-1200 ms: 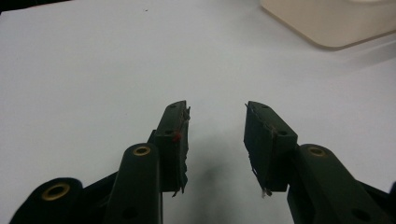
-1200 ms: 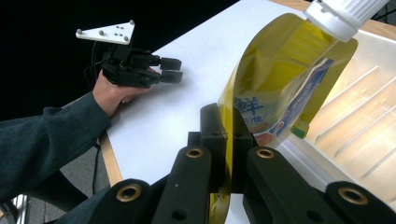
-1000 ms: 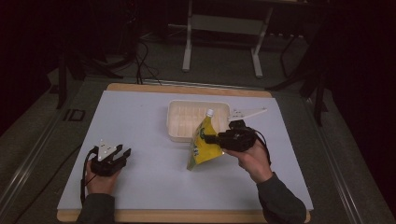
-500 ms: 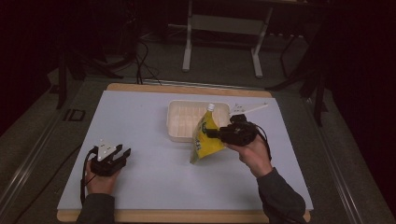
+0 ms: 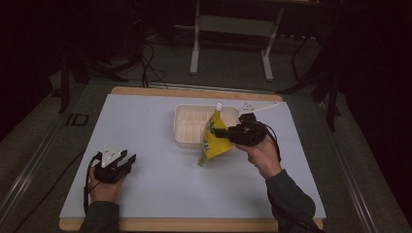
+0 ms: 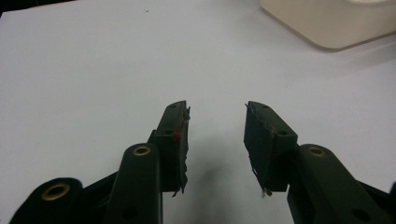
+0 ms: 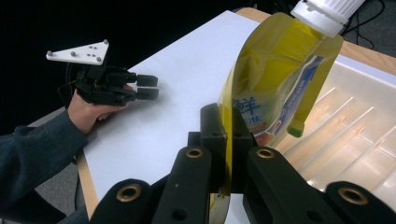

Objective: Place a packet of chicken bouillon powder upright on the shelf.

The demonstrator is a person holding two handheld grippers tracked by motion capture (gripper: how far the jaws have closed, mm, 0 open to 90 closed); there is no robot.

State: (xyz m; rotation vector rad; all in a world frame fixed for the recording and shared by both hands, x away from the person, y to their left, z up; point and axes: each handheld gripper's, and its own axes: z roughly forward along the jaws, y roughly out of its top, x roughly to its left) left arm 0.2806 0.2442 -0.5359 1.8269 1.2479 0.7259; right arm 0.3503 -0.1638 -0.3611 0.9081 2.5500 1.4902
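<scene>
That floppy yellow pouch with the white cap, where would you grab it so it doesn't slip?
Probably the flat side seam, approached edge-on from the side, as the right gripper does now. The yellow pouch bulges in the middle, while the seam is thin enough for the jaws to clamp. Its white cap stays on top, clear of the tray.

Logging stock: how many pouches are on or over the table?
1. The yellow pouch hangs pinched in the right gripper beside the white tray. The tray's inside looks empty.
</scene>
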